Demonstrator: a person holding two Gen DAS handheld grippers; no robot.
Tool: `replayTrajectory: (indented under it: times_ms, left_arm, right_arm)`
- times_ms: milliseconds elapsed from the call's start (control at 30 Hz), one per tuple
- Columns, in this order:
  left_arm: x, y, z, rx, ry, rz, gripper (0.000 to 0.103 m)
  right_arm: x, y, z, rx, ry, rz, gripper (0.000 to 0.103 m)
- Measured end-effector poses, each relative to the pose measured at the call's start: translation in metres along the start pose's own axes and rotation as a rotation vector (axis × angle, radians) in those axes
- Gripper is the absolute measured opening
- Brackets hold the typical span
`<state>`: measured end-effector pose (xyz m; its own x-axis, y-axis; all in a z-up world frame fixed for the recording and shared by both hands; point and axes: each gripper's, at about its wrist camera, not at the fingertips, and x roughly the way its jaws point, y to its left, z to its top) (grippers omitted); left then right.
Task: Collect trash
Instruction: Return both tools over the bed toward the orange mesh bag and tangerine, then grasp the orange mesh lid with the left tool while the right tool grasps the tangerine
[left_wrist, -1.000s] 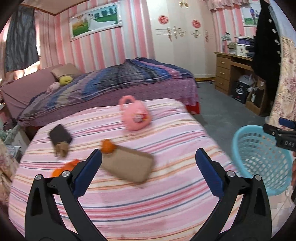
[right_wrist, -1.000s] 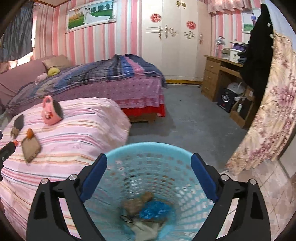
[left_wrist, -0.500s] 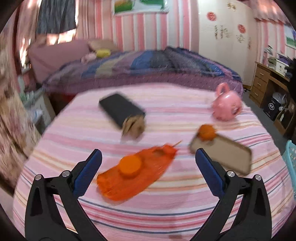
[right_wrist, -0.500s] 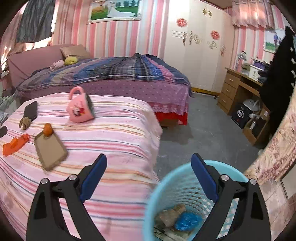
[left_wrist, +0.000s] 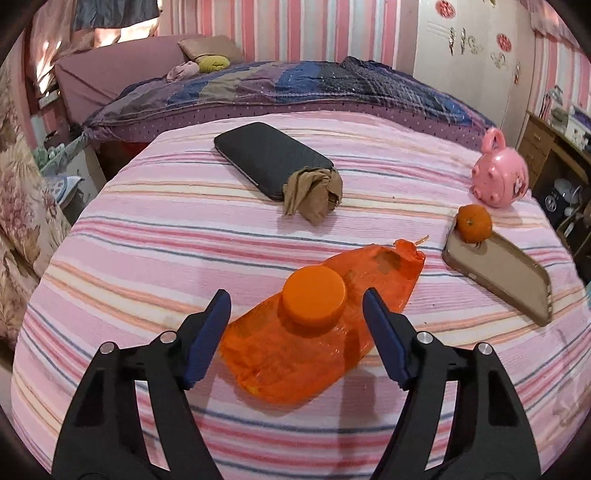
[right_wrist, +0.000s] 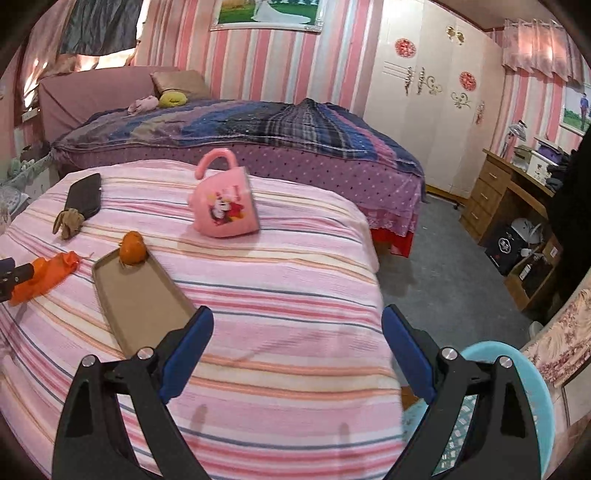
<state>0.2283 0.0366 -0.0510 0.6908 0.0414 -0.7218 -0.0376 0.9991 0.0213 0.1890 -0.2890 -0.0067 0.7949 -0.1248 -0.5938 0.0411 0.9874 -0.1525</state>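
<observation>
A flattened orange plastic bottle (left_wrist: 317, 350) with an orange cap lies on the striped bed cover (left_wrist: 184, 236). My left gripper (left_wrist: 295, 306) hangs just over it. Its jaws are closing with the bottle and cap between them, and the pads do not visibly press on it. A crumpled brown scrap (left_wrist: 314, 192) rests against a black phone (left_wrist: 269, 157). My right gripper (right_wrist: 295, 317) stands open over the bed's near edge with nothing between its fingers. The blue trash basket (right_wrist: 535, 387) shows at the lower right behind the right finger. The orange bottle (right_wrist: 48, 275) appears at the far left there.
A tangerine (left_wrist: 474, 223) sits on a tan phone case (left_wrist: 509, 280), and a pink mug (left_wrist: 500, 177) lies on its side beyond it. A second bed with a plaid quilt (right_wrist: 277, 125) stands behind. A desk (right_wrist: 509, 192) and grey floor (right_wrist: 443, 266) are at the right.
The left gripper swung left and down over the orange bottle, and its jaws have narrowed around it. The right gripper swung from above the basket toward the bed.
</observation>
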Motion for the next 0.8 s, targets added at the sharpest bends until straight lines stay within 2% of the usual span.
replayTrajectory:
  times_ms: [67,167,200,300,500,700,800]
  left_arm:
    - [0.007,-0.004,0.001,0.012,0.029,0.000,0.057]
    - [0.013,-0.002,0.003,-0.007,0.053,-0.019,0.047]
    - [0.013,-0.001,0.004,-0.017,0.050,-0.027,0.040]
    - [0.012,0.004,0.005,-0.051,0.046,-0.041,0.039]
    - [-0.004,0.004,0.012,-0.059,-0.026,0.008,0.039]
    - [-0.010,0.013,0.017,-0.052,-0.066,0.078,0.039]
    - [-0.013,0.023,0.022,-0.080,-0.079,0.085,0.039]
  right_arm:
    - [0.001,0.009,0.000,-0.015,0.000,0.007,0.090]
    - [0.004,0.016,-0.001,-0.021,0.004,0.024,0.090]
    - [0.005,0.017,0.000,-0.023,0.004,0.027,0.090]
    - [0.009,0.027,0.003,-0.036,0.004,0.037,0.090]
    - [0.016,0.045,0.006,-0.018,0.004,0.085,0.090]
    - [0.021,0.066,0.010,-0.008,0.003,0.152,0.090]
    - [0.028,0.080,0.017,-0.017,0.005,0.184,0.090]
